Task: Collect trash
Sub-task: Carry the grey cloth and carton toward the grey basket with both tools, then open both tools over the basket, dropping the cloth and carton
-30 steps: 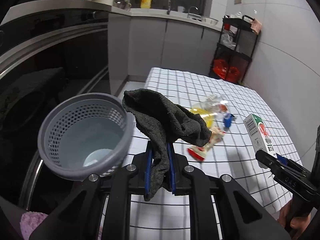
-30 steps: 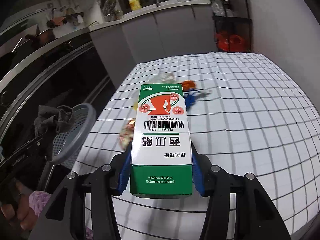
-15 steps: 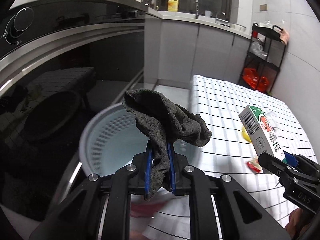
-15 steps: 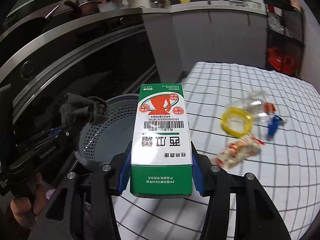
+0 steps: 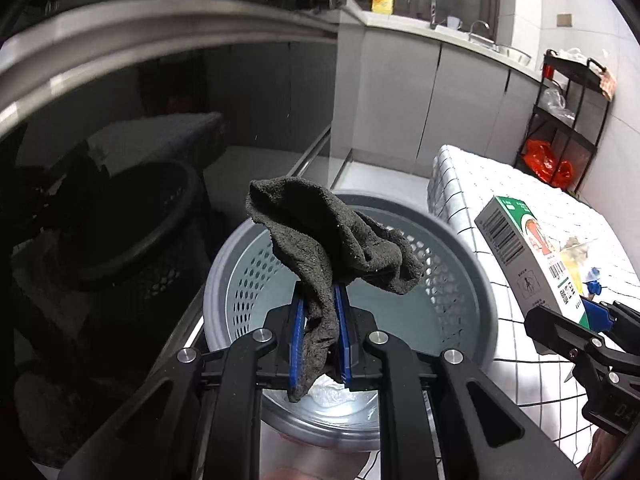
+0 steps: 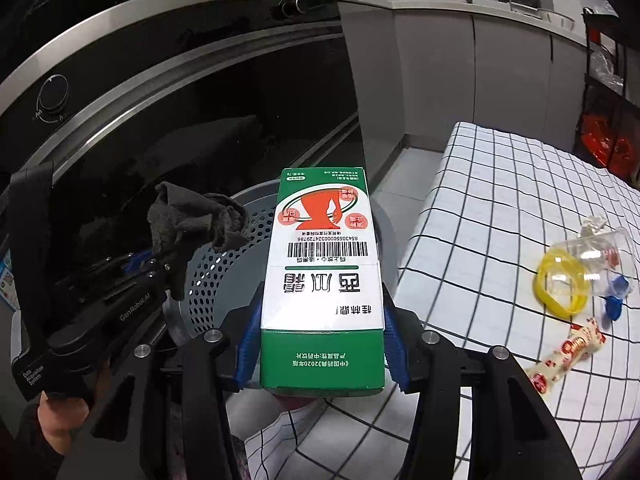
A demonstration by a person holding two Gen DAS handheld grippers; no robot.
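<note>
A dark grey rag hangs crumpled from my left gripper, which is shut on it right over the grey perforated bin. White crumpled paper lies in the bin's bottom. My right gripper is shut on a green and white carton, held over the bin's right rim beside the table edge. In the left wrist view the carton and the right gripper show at the right; in the right wrist view the rag and the left gripper show at the left.
The checked tablecloth bears a clear cup with a yellow ring, a blue piece and a red and white wrapper. A dark oven front stands behind the bin. A black shelf rack holds red bags.
Both grippers have swung left from over the table to over the bin, each keeping its load. The bin now lies straight below the rag, and the carton has come up beside it.
</note>
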